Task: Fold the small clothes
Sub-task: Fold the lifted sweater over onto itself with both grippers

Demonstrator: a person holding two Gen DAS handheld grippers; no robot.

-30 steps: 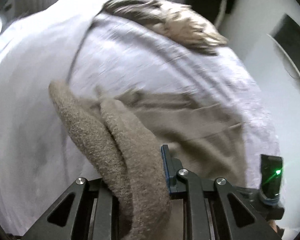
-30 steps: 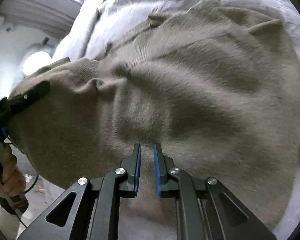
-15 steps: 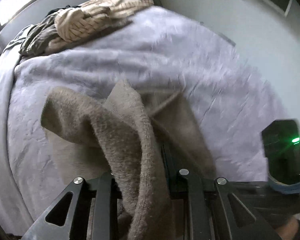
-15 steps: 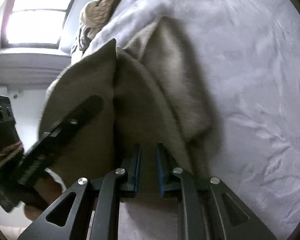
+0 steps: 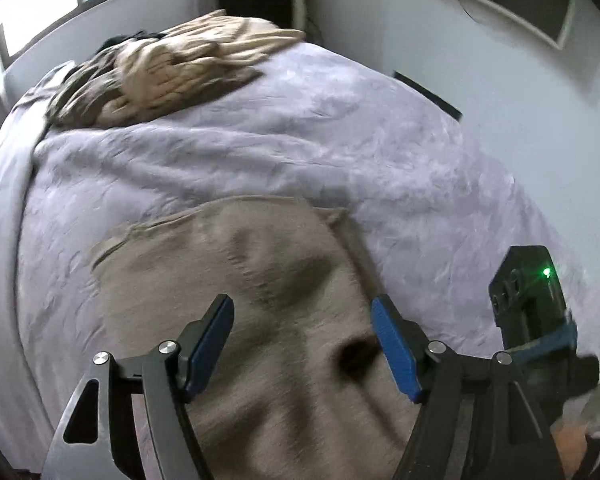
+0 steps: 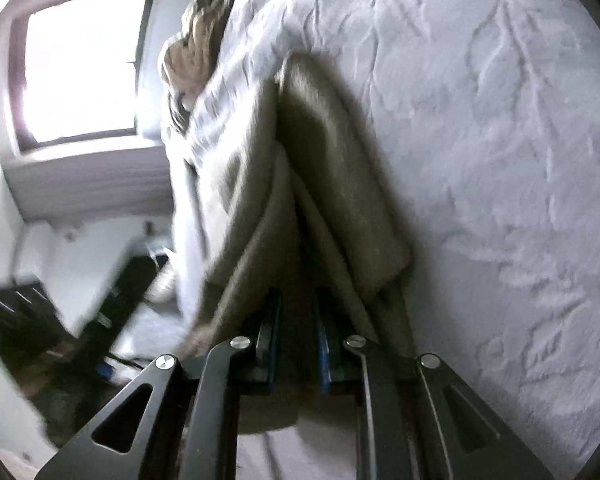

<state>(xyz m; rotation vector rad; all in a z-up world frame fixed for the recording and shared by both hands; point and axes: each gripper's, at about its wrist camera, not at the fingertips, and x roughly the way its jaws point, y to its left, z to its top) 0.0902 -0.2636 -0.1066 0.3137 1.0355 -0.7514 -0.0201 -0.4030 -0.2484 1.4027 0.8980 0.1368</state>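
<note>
Your left gripper (image 5: 302,344) is opening, nothing pinched, above the sweater (image 5: 260,280); your right gripper (image 6: 296,332) is loosening, cloth between its pads. Next, smooth the fold on the bed (image 5: 260,152).

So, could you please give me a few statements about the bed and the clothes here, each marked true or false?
1. The brown garment lies on a lavender blanket. True.
2. The left gripper pinches the garment. False: its fingers are opening, clear of the cloth.
3. The right gripper has garment cloth between its fingers. True.
4. The pile of clothes sits on the floor. False: it is on the bed's far end.
</note>
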